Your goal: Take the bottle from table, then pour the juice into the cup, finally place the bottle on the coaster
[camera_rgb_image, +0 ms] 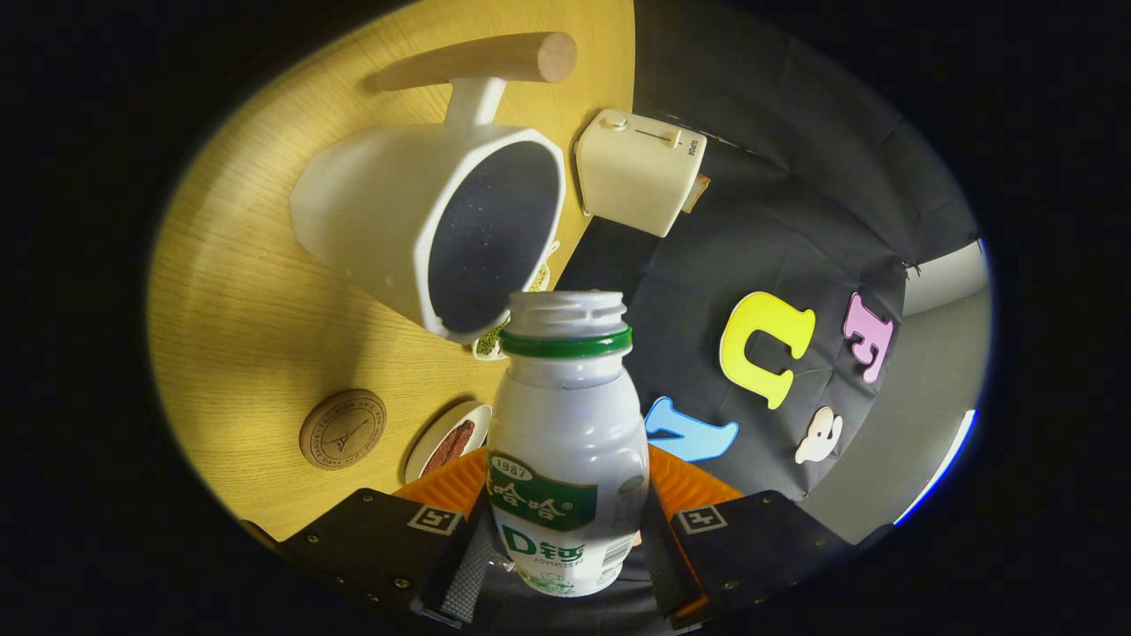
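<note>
My gripper [565,548] is shut on a white plastic bottle [565,442] with a green neck ring and a green label; its cap is off. The view is rolled, so the bottle is tipped over the wooden table [239,291]. The bottle's open mouth sits just at the rim of a white cup [415,221] with a dark inside and a long wooden handle [482,60]. No liquid can be seen leaving the mouth. A round wooden coaster [342,429] lies on the table beside my left finger, apart from the cup.
A cream toaster [638,168] stands beyond the cup near the table's edge. A small white dish [446,440] holding something brown lies between the coaster and the bottle. A patterned object peeks out under the cup's rim.
</note>
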The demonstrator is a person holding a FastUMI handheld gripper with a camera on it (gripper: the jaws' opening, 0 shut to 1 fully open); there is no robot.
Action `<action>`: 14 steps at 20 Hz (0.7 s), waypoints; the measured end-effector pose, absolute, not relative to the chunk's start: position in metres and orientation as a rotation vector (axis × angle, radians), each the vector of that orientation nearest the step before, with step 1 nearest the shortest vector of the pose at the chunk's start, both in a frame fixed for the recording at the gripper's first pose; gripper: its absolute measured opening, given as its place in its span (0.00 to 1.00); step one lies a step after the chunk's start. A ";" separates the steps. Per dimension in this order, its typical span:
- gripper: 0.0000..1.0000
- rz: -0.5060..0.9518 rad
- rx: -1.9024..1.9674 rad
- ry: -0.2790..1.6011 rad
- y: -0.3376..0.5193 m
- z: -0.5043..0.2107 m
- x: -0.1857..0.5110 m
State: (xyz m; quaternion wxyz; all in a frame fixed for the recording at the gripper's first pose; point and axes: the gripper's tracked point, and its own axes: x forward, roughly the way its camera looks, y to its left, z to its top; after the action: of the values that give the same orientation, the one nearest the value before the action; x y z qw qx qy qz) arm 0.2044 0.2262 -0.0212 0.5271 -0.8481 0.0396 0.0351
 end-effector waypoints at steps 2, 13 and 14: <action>0.73 0.093 -1.988 0.092 0.225 -0.025 0.204; 0.73 0.178 -1.586 0.150 0.214 -0.041 0.203; 0.73 0.190 -1.537 0.164 0.213 -0.043 0.203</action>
State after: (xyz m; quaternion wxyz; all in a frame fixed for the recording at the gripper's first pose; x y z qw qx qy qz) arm 0.2026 0.2133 -0.0434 0.7118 -0.6931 0.0741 0.0857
